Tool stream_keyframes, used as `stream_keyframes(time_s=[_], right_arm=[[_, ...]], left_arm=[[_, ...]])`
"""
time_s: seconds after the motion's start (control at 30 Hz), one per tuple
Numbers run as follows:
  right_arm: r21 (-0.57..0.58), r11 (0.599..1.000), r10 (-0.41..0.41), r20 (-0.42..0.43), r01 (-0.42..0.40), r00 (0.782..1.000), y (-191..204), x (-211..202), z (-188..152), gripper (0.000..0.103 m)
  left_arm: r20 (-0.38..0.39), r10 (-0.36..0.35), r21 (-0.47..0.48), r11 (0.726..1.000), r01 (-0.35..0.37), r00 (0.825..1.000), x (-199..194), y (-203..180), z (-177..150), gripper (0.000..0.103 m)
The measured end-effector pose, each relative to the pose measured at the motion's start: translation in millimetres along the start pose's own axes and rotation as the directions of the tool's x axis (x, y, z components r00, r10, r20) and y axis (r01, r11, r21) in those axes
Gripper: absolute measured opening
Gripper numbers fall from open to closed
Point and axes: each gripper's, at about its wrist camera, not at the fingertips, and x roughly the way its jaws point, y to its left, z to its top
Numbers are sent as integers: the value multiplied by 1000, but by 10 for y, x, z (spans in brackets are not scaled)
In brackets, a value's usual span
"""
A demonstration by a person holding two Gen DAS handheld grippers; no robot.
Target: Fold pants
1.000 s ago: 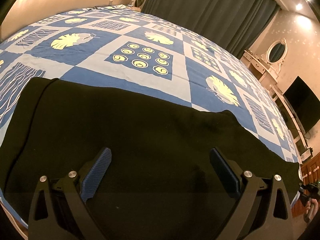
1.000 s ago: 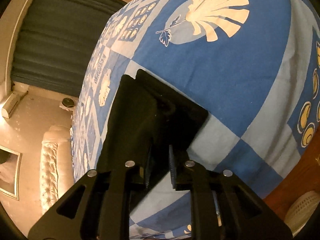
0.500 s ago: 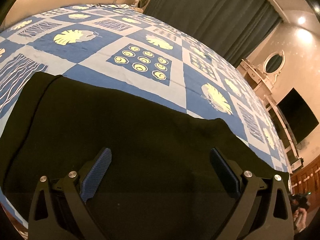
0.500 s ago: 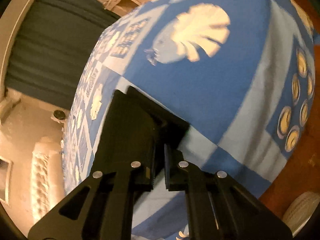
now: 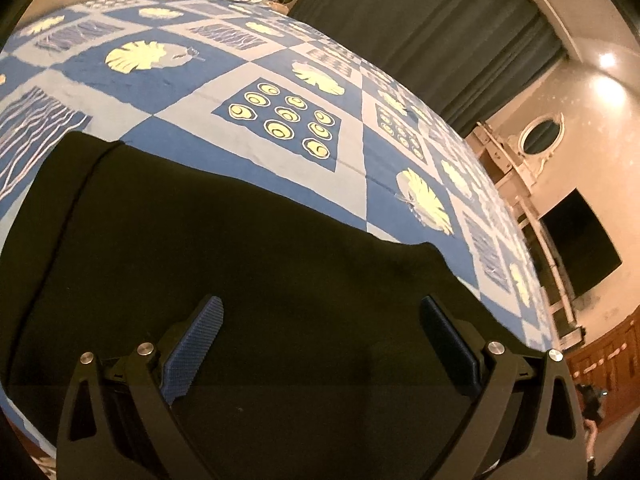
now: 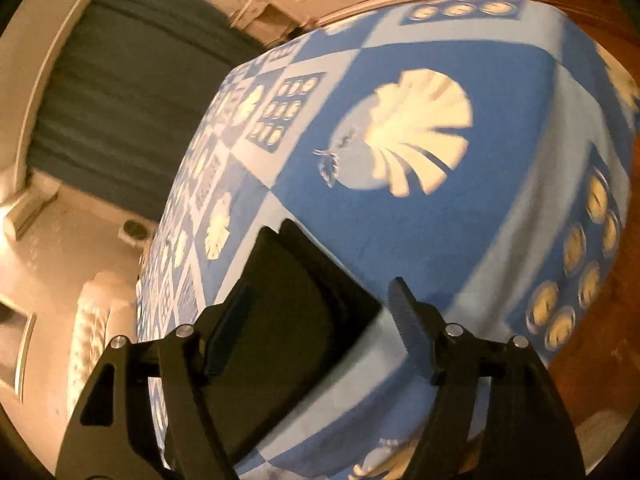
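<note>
Black pants (image 5: pixel 224 248) lie flat on a bed with a blue and white patterned cover (image 5: pixel 280 72). My left gripper (image 5: pixel 320 320) hovers open over the wide middle of the fabric, nothing between its blue pads (image 5: pixel 196 344). In the right wrist view the narrow end of the pants (image 6: pixel 296 288) lies folded in layers near the bed's corner. My right gripper (image 6: pixel 320 304) is just above that end; its jaws are opening and the pads do not press the cloth.
Dark curtains (image 5: pixel 420 28) hang beyond the bed. A dresser with an oval mirror (image 5: pixel 540 140) and a dark screen (image 5: pixel 580 240) stand at the right. The bed's edge and a wooden floor (image 6: pixel 600 320) are right of the pants' end.
My right gripper was shut on the pants' end; it has let go, spread its jaws and lifted back slightly. The left gripper has stayed open over the pants and rolled a little.
</note>
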Motion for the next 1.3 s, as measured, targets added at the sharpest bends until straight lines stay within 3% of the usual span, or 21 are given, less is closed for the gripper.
stream_keyframes(time_s=[0.17,0.33,0.57,0.67,0.73,0.8,1.03,1.3], right_arm=[[-21,1000,-12,-65,11,998,-56,267,144,73],[0,998,58,-113,-58,992,-87,478,56,81],[-8,991,130,-158,-133,979,-25,551,-109,81],[-25,994,97,-140,-102,985,-8,543,-159,65],[-21,997,71,-129,-74,989,-32,548,-170,41],[2,998,64,-131,-65,989,-103,551,-161,33],[40,993,114,-115,-110,987,-39,483,-192,28],[-31,978,201,-111,-206,973,523,284,-264,27]], left_arm=[[4,-1,-3,1000,1,1000,-18,-6,-16,97],[-5,25,69,997,-25,1000,16,-56,-67,97],[-5,26,76,997,-25,1000,38,-38,-85,97],[-4,25,75,997,-24,1000,37,-34,-90,97],[-3,28,78,997,-28,1000,38,-35,-92,97],[-3,33,82,996,-33,999,42,-39,-94,97],[-6,51,93,994,-50,999,59,-60,-94,97],[-10,67,104,992,-65,998,74,-84,-96,97]])
